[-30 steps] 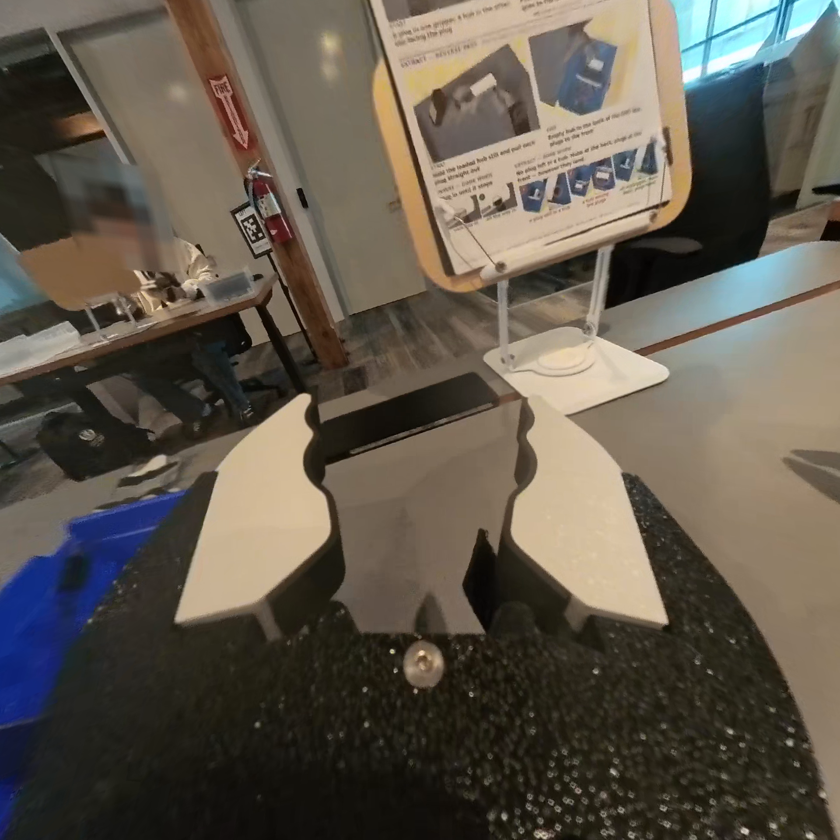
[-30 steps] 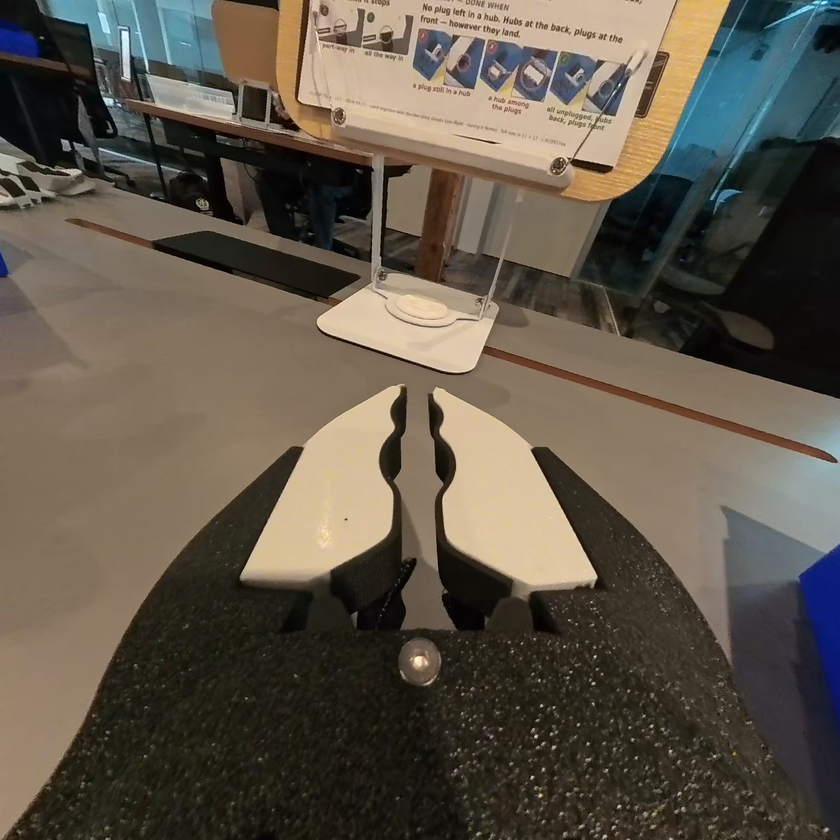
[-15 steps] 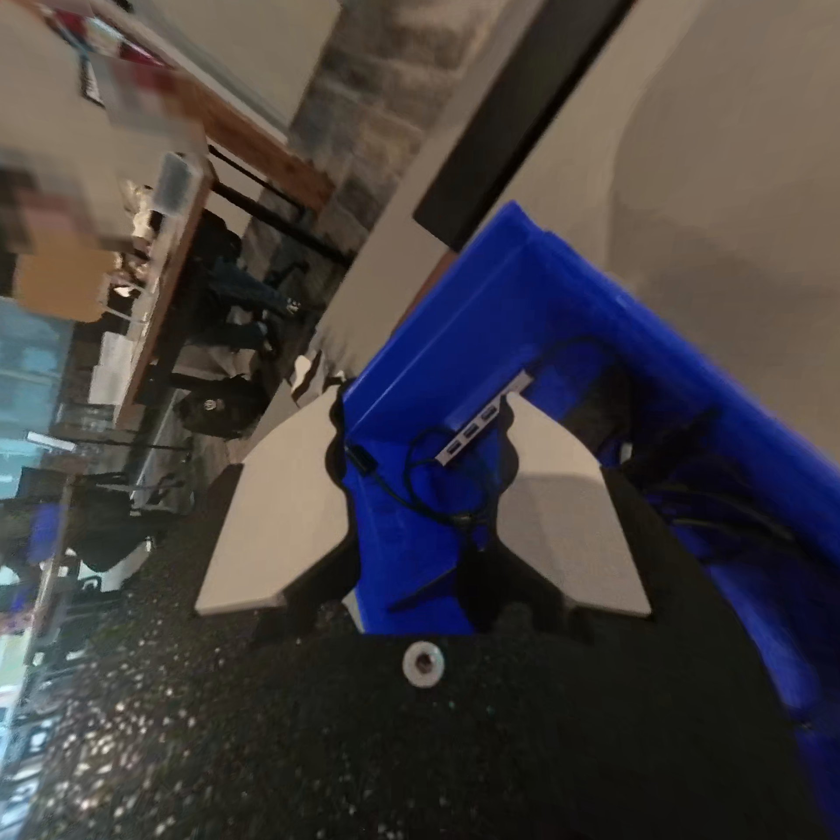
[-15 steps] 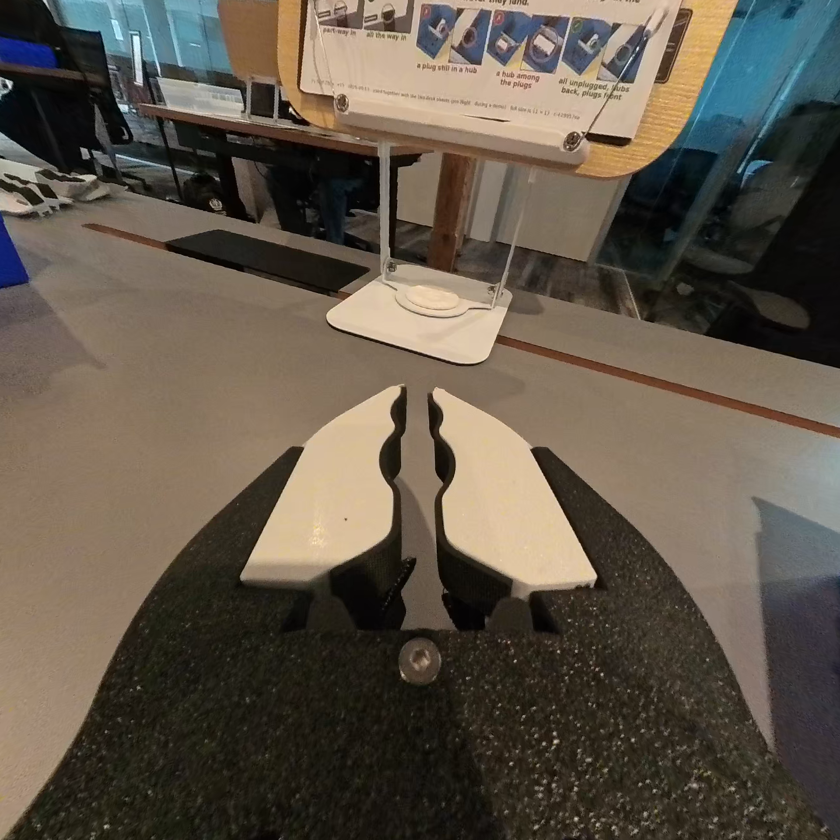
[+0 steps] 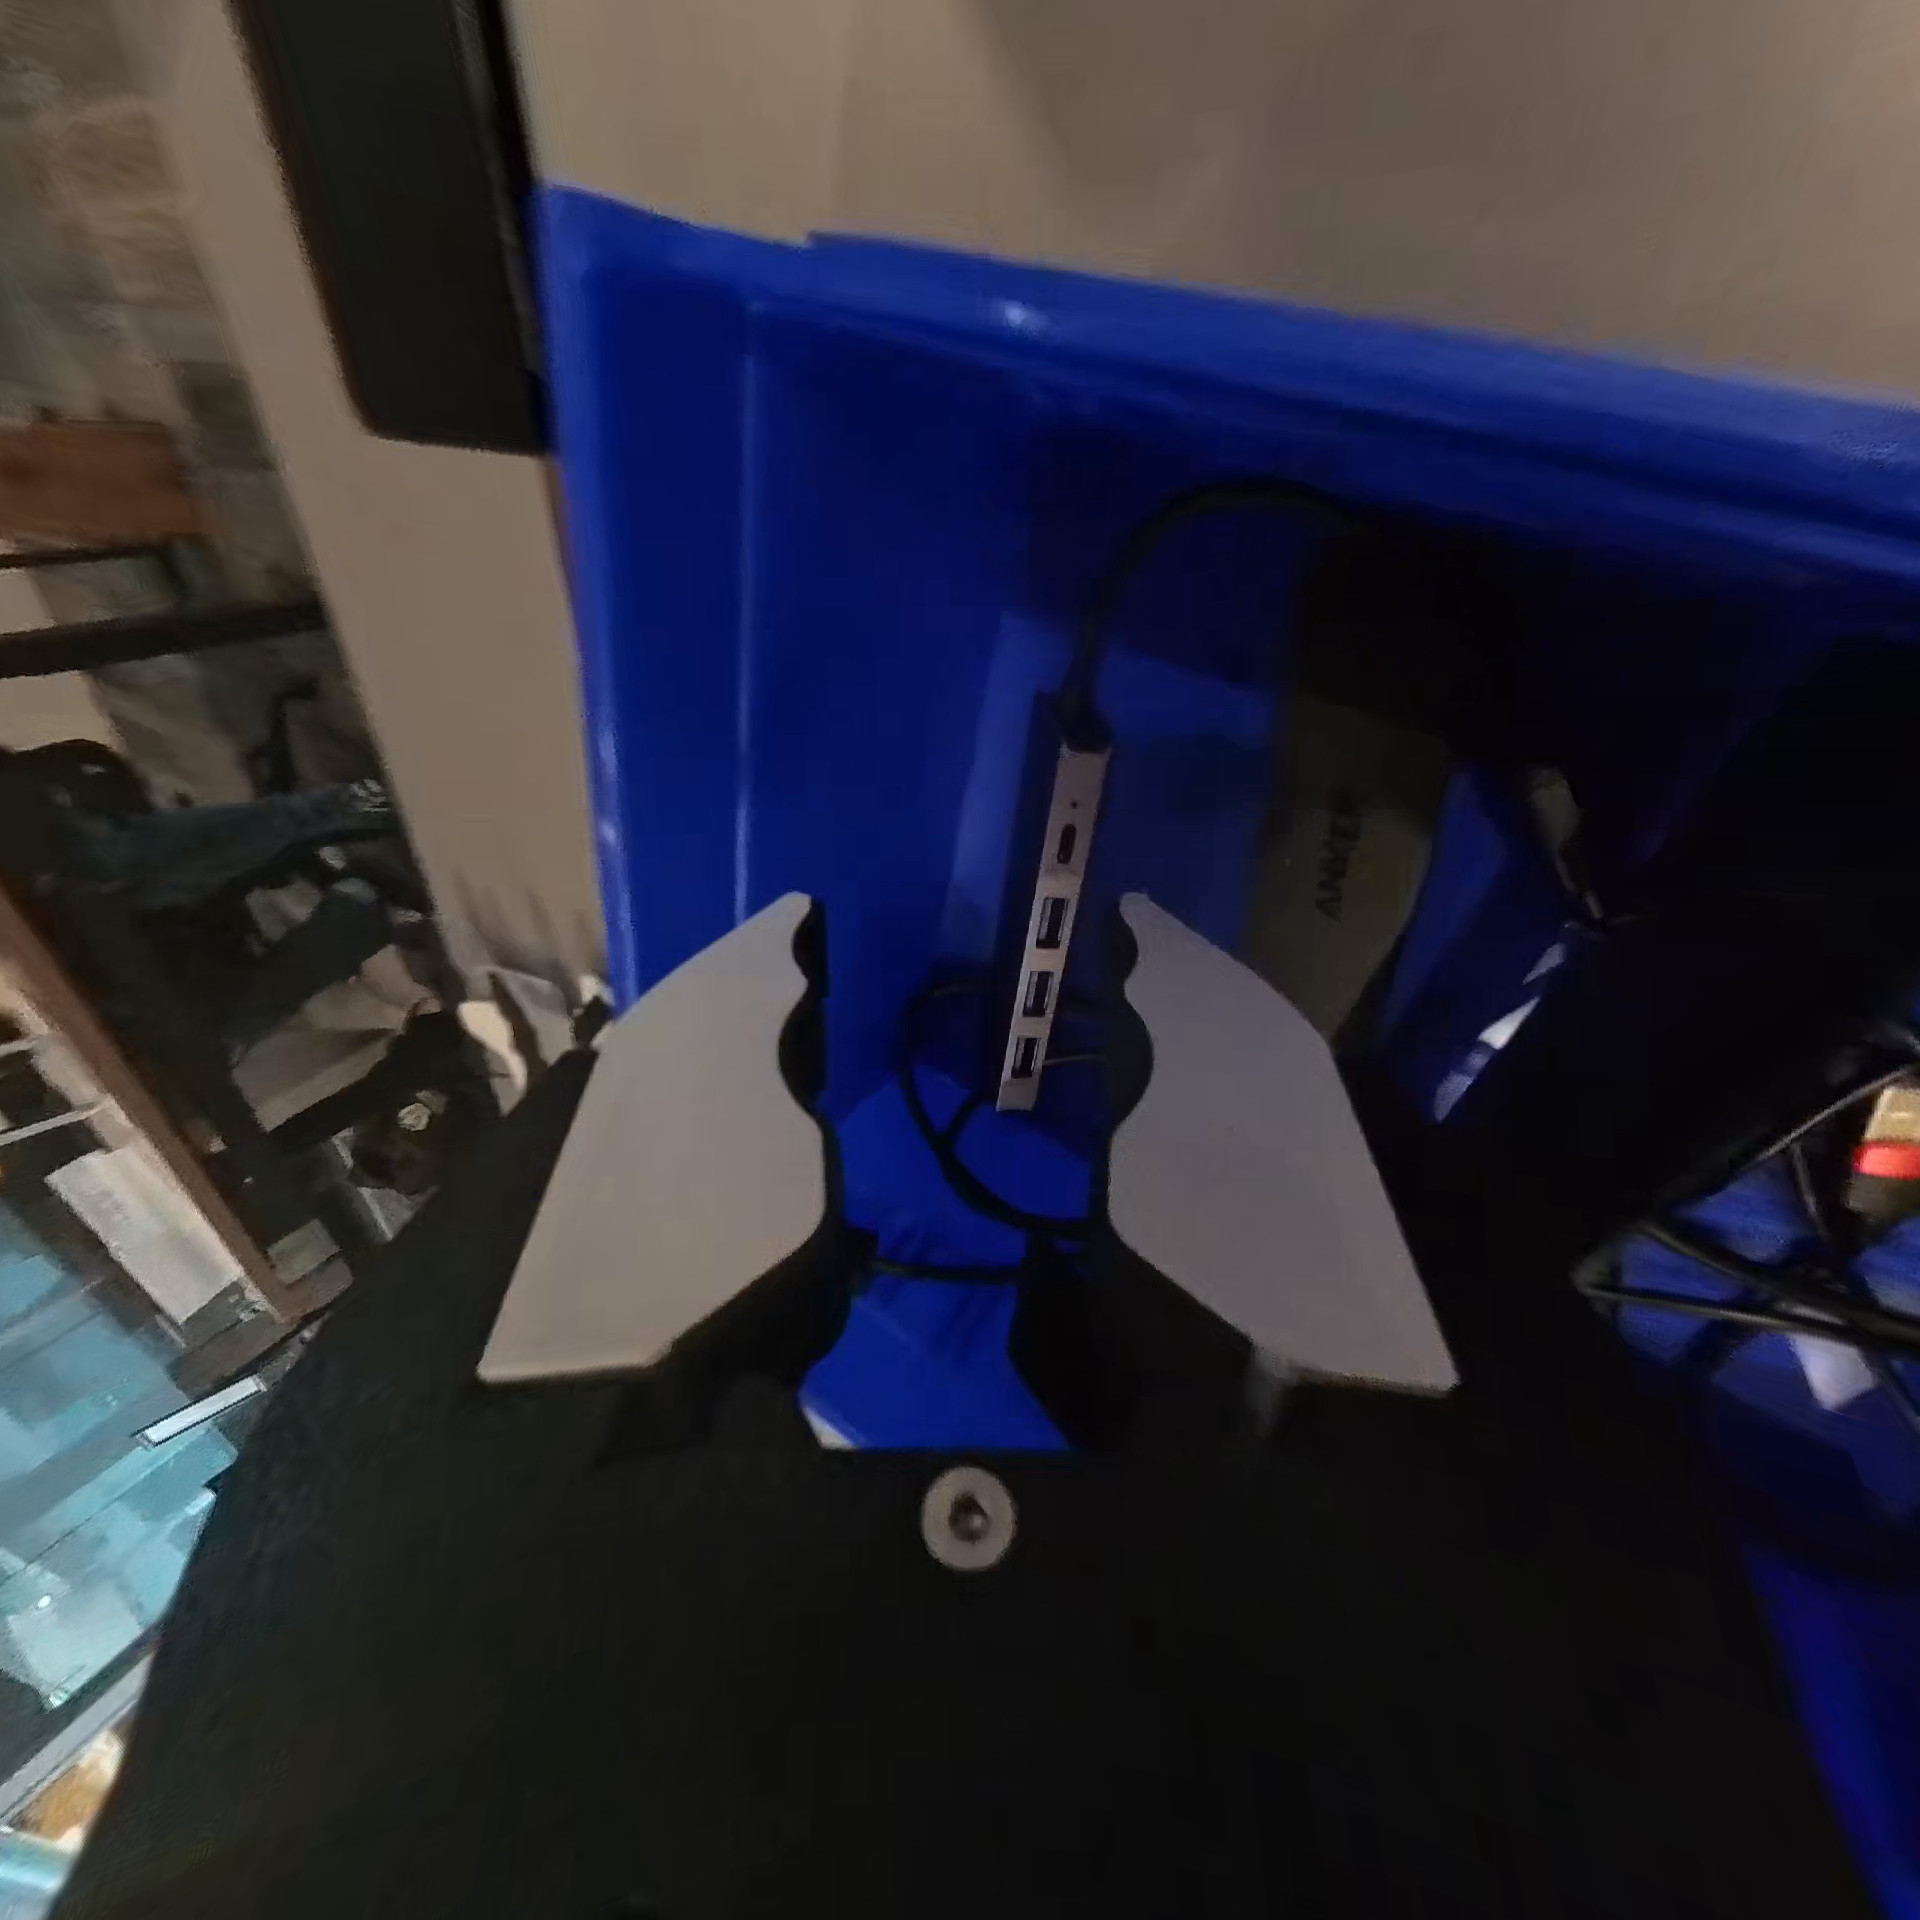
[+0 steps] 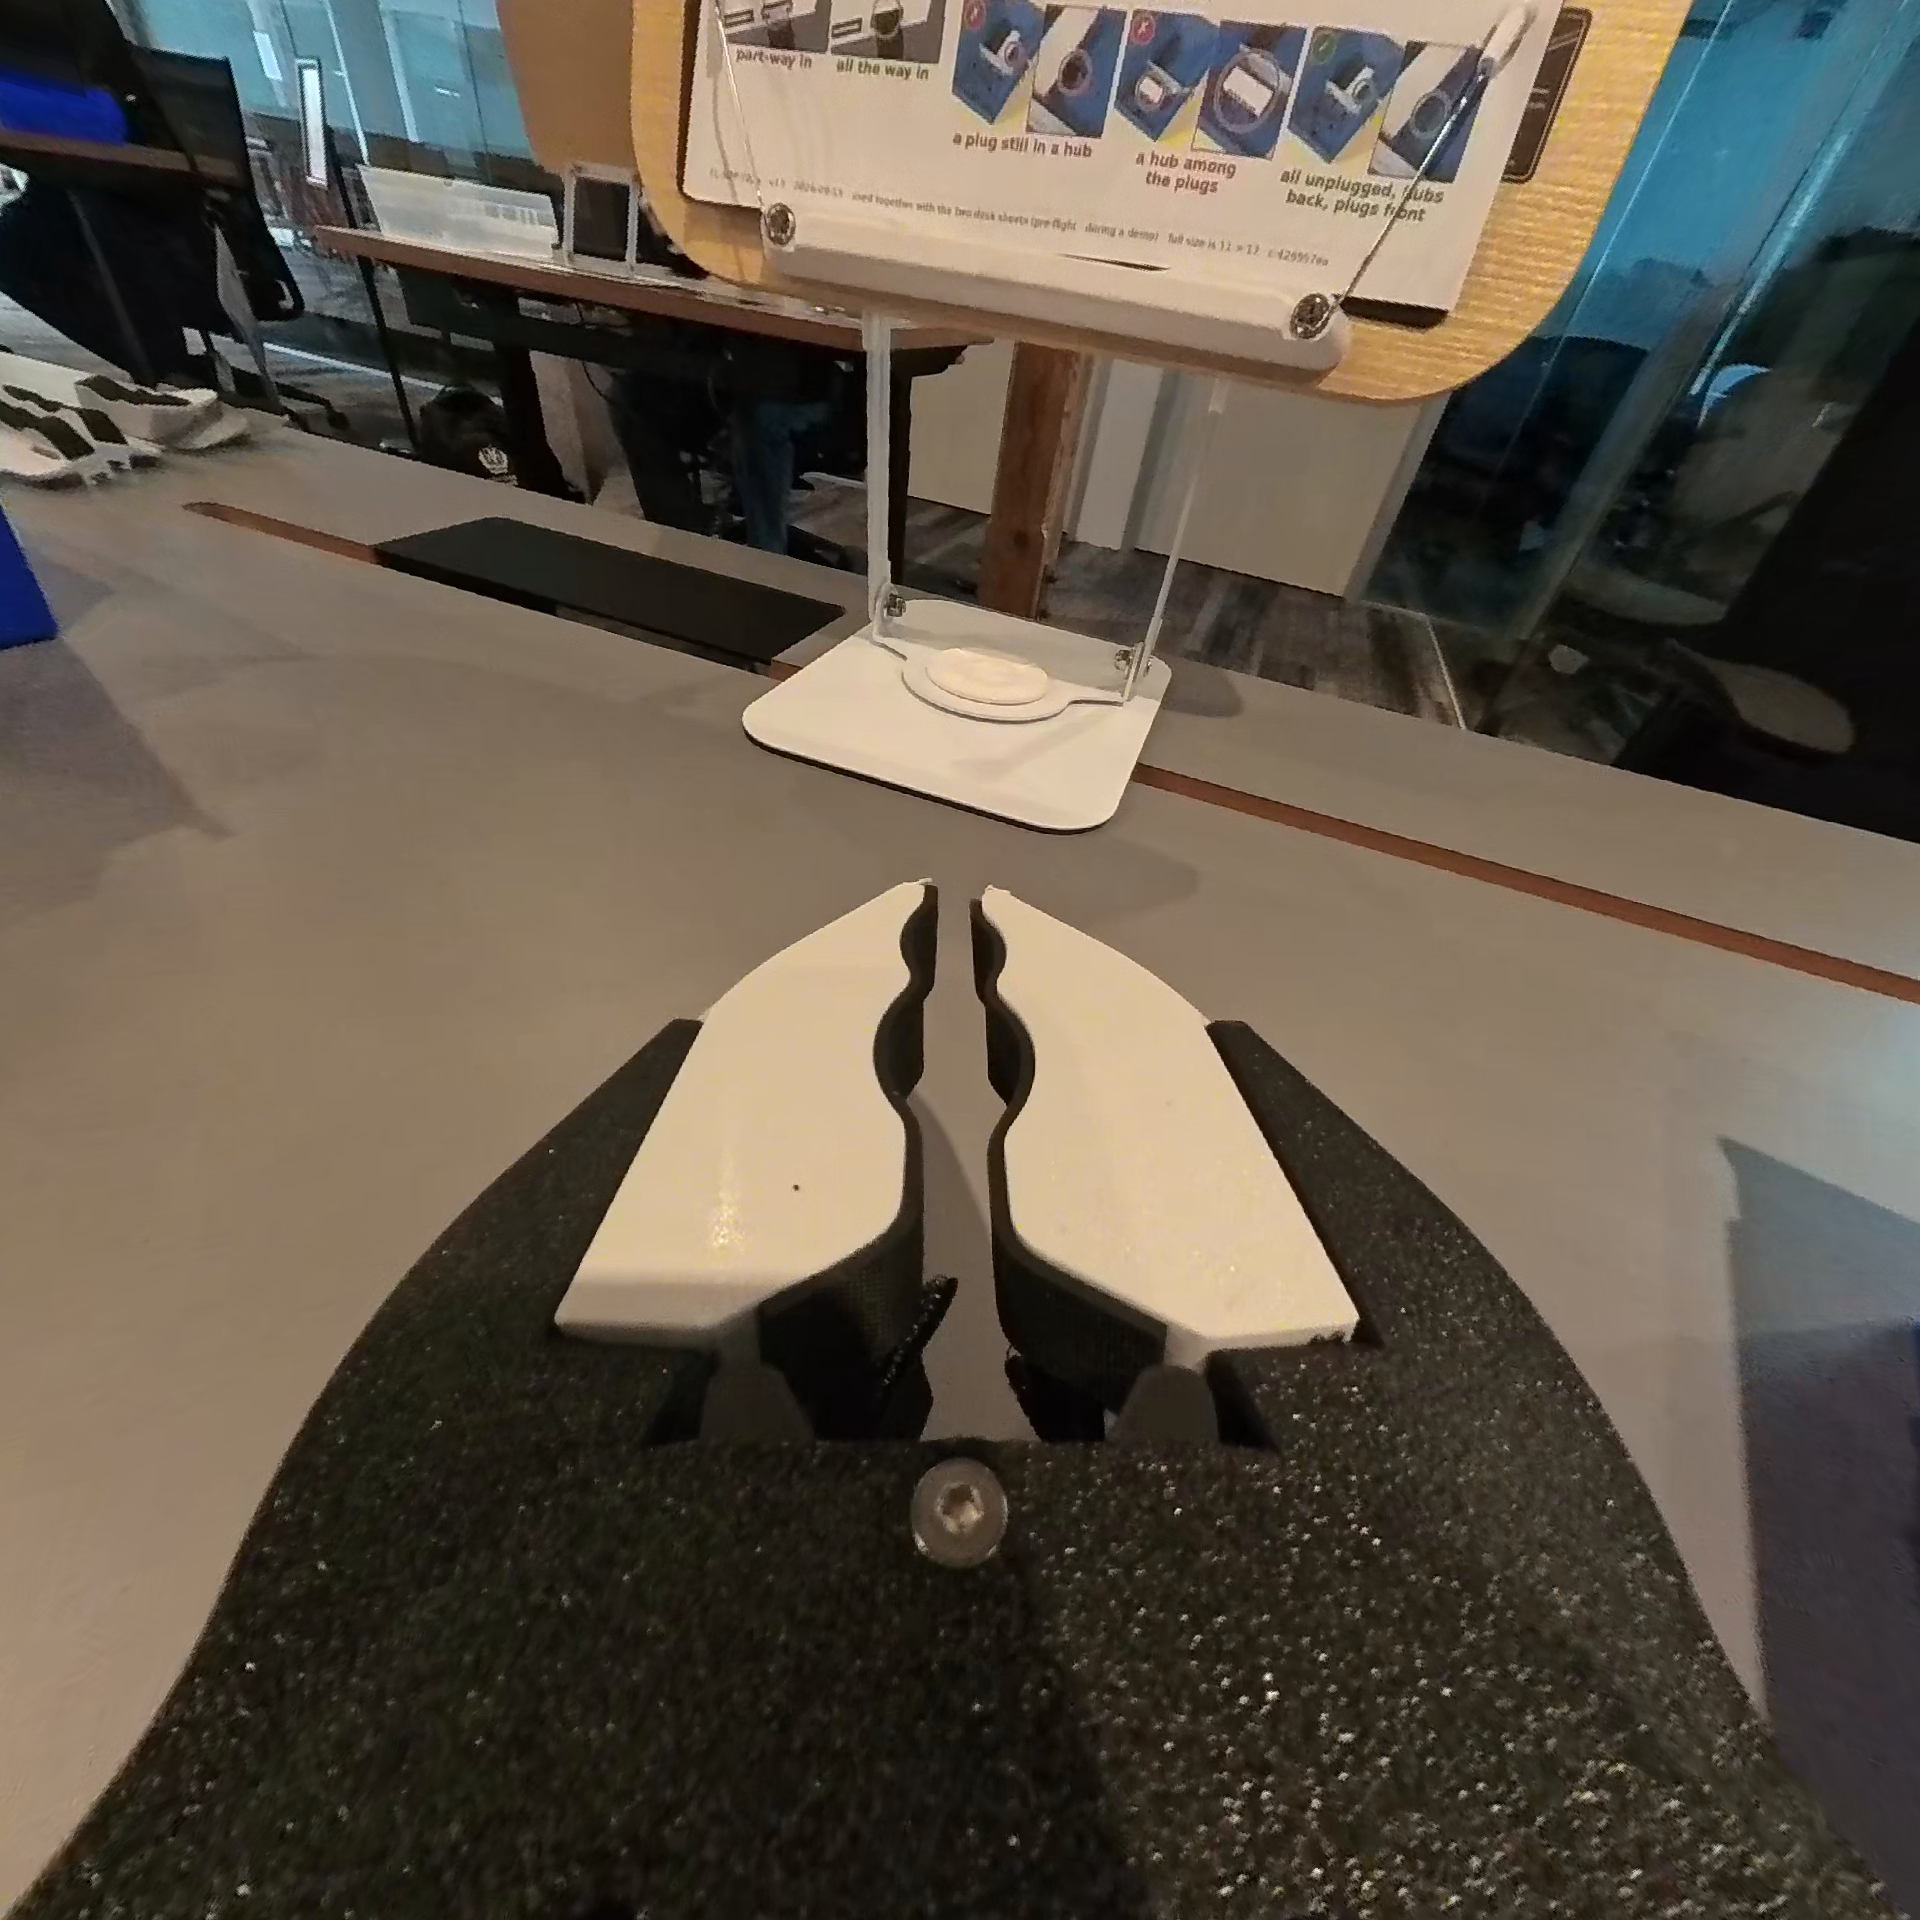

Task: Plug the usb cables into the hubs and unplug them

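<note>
Left gripper (image 5: 971, 914) hovering wide open, empty, over silver USB hub (image 5: 1049, 935) in blue bin (image 5: 1143, 353). Right gripper (image 6: 948, 894) idling nearly closed, empty. Next, I'd judge: descending and clamping the hub.

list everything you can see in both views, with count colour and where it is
bin: 1, blue, on the grey table, under the left hand-held gripper
slim hub: 1, silver, in the bin, empty ports showing, black lead at its far end
flat hub: 1, grey-beige, in the bin right of the slim hub
loose cables: count unclear, black, bin's right side
plug: 1, red and metal, at the right edge
table: 1, grey
sign stand: 1, white base, wood-backed sheet, table's far edge
black strip: 1, left of the stand
left hand-held gripper: open, over the slim hub
right hand-held gripper: nearly closed, empty, over bare table
</note>
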A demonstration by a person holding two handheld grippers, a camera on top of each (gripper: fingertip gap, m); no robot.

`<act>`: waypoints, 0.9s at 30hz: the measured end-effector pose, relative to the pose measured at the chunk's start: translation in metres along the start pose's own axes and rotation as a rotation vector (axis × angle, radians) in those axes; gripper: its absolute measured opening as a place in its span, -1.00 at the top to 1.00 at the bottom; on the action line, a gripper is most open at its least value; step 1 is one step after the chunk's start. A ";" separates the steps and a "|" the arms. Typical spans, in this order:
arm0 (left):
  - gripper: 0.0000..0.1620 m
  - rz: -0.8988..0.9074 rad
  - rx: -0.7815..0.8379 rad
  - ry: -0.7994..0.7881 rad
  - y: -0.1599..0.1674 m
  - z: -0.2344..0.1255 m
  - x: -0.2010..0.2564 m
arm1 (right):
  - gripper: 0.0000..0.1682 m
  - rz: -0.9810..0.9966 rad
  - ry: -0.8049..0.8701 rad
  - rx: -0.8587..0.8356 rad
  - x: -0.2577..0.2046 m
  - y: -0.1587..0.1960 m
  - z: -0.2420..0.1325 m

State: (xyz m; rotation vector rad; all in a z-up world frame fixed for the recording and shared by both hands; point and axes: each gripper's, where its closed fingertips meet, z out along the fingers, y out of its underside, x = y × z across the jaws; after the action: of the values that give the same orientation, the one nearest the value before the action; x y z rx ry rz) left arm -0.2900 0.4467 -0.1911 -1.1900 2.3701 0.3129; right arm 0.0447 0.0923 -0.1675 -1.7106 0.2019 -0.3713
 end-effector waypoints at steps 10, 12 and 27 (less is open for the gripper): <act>0.50 0.090 -0.151 0.122 0.028 0.040 0.014 | 0.95 -0.020 -0.005 0.000 -0.003 0.000 0.000; 0.55 0.119 -0.165 0.111 0.027 0.041 0.015 | 0.96 -0.023 -0.006 -0.001 -0.003 0.000 0.000; 0.86 0.055 -0.193 0.028 0.035 0.016 0.007 | 0.99 -0.024 0.000 0.006 -0.003 0.000 -0.001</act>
State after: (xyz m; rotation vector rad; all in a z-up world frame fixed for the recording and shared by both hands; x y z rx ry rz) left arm -0.3170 0.4689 -0.2085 -1.2221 2.4447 0.5582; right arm 0.0418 0.0927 -0.1677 -1.7084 0.1802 -0.3897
